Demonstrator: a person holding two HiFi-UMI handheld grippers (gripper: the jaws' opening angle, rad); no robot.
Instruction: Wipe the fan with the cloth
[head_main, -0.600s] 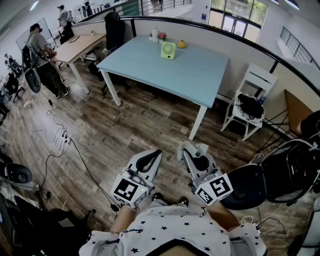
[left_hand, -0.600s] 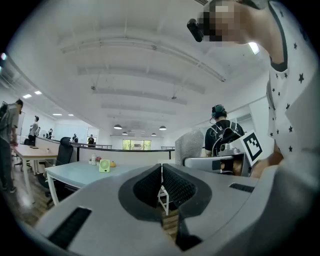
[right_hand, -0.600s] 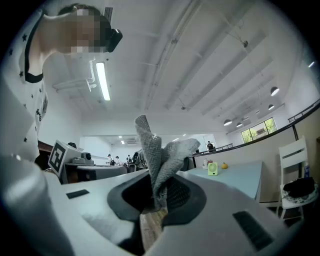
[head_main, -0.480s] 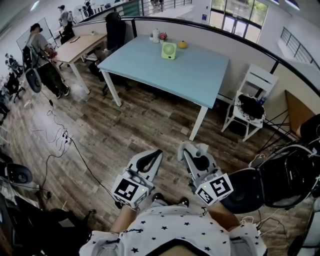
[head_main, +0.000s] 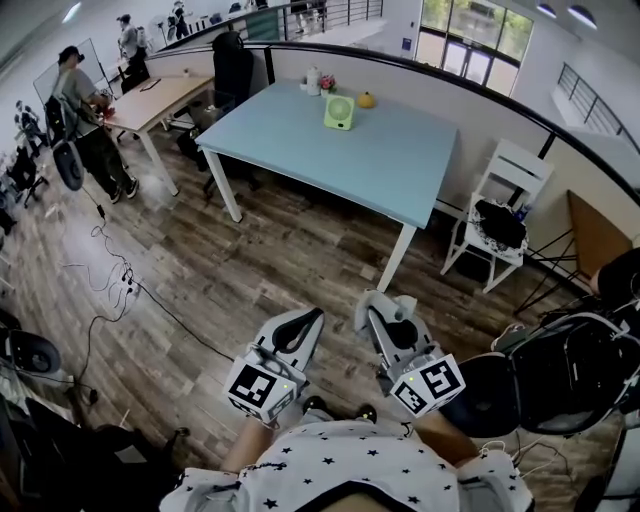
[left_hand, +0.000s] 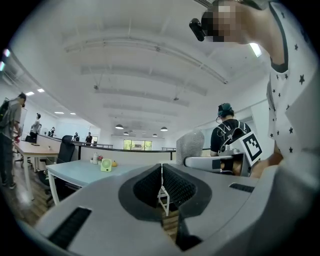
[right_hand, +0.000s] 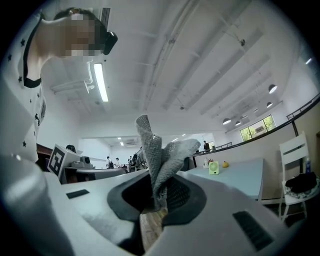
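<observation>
Nearest the person, both grippers are being held low and close to the body, pointing forward over the wooden floor (head_main: 250, 250). This is judged to be a carrying posture, since nothing within reach is being worked on. The left gripper (head_main: 303, 325) is being carried with its jaws brought together and nothing between them, probably so that it is free to steady something later. The grey cloth (right_hand: 159, 150) is being pinched between the jaws of the right gripper (head_main: 383, 308), just to the right of the left one. Its loose folds are being left to stand up above the pads, which is judged to leave enough fabric free for wiping.

Farther off, across a stretch of floor, a light blue table (head_main: 390, 160) is being faced. The small green fan (head_main: 338, 110) is being left upright near the table's far edge, well apart from both grippers and slightly left of the cloth-bearing one. A few small things are being kept just beside it on the tabletop, too small to name. No wiping is being done yet, and an approach to the table is judged to be needed first.
</observation>
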